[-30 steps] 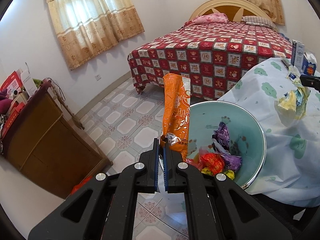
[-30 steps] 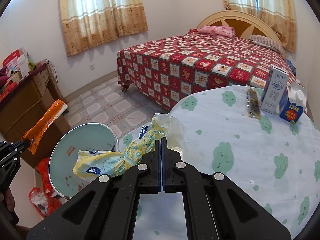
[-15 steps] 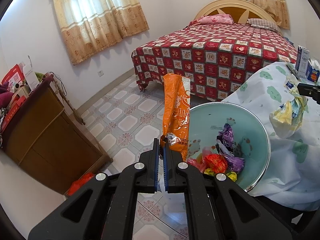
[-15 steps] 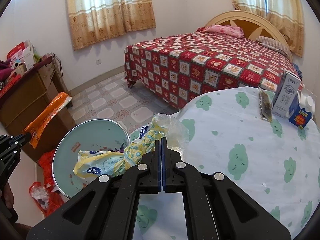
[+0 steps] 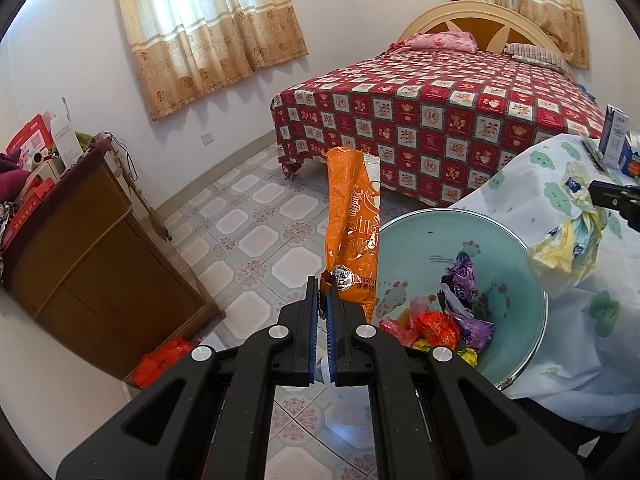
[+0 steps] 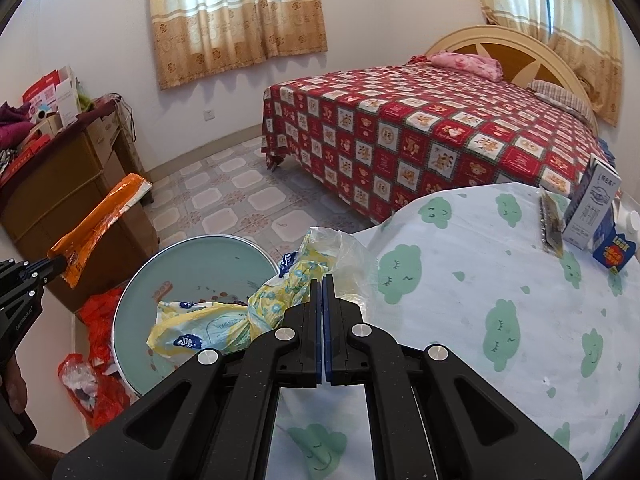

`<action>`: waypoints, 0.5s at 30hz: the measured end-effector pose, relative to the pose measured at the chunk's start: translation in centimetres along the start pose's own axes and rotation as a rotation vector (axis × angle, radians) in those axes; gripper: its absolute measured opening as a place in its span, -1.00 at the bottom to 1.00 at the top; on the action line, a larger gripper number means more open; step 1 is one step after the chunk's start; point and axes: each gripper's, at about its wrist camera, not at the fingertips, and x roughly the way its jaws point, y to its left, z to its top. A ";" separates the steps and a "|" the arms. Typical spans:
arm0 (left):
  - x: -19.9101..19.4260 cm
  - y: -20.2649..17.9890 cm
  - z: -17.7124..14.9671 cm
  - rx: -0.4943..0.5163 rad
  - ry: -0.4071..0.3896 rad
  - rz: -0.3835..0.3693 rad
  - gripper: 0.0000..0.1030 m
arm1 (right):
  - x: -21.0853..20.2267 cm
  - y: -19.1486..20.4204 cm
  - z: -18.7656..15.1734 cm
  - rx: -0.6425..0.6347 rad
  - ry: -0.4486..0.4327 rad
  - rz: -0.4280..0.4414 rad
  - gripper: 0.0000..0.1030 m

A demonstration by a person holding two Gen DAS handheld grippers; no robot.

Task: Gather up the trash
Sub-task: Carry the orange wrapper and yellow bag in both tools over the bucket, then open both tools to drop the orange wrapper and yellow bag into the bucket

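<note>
My left gripper [image 5: 323, 286] is shut on the bottom corner of an orange snack wrapper [image 5: 352, 220], which stands up just left of the pale green bin [image 5: 524, 276]. Inside the bin lie purple, red and yellow wrappers [image 5: 460, 312]. My right gripper [image 6: 322, 280] is shut on a crumpled yellow and clear plastic bag [image 6: 240, 320], which hangs over the bin [image 6: 192, 264] at the table's edge. In the right wrist view the left gripper [image 6: 60, 264] shows at the far left with the orange wrapper [image 6: 100, 224].
The table wears a white cloth with green clouds [image 6: 480, 300]; a milk carton [image 6: 592, 208], a small blue carton [image 6: 614, 252] and a dark wrapper [image 6: 550, 224] sit at its far side. Red plastic bags [image 6: 96, 360] lie by a brown cabinet [image 5: 80, 248]. A bed [image 5: 440, 120] stands beyond.
My right gripper has carried the yellow bag leftward toward the bin, so more of the bag hangs over it. The left gripper and orange wrapper have barely shifted.
</note>
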 end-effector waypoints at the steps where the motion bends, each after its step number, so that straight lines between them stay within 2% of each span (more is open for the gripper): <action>1: 0.0 0.0 0.0 -0.001 0.001 -0.001 -0.92 | 0.0 0.1 0.0 -0.001 0.000 0.001 -0.97; 7: 0.1 -0.1 0.0 -0.005 0.009 -0.015 -0.91 | 0.5 1.2 0.2 -0.013 0.003 0.021 -0.97; 10: 0.2 -0.1 0.0 -0.008 0.014 -0.034 -0.84 | 0.8 1.5 0.1 -0.014 0.005 0.053 -0.96; 14: -0.1 -0.5 -0.2 -0.003 0.009 -0.065 -0.21 | 1.3 1.6 -0.1 -0.001 0.005 0.086 -0.92; 15: -0.2 -0.7 -0.2 0.000 0.004 -0.071 -0.17 | 1.4 1.5 -0.4 0.000 0.005 0.089 -0.84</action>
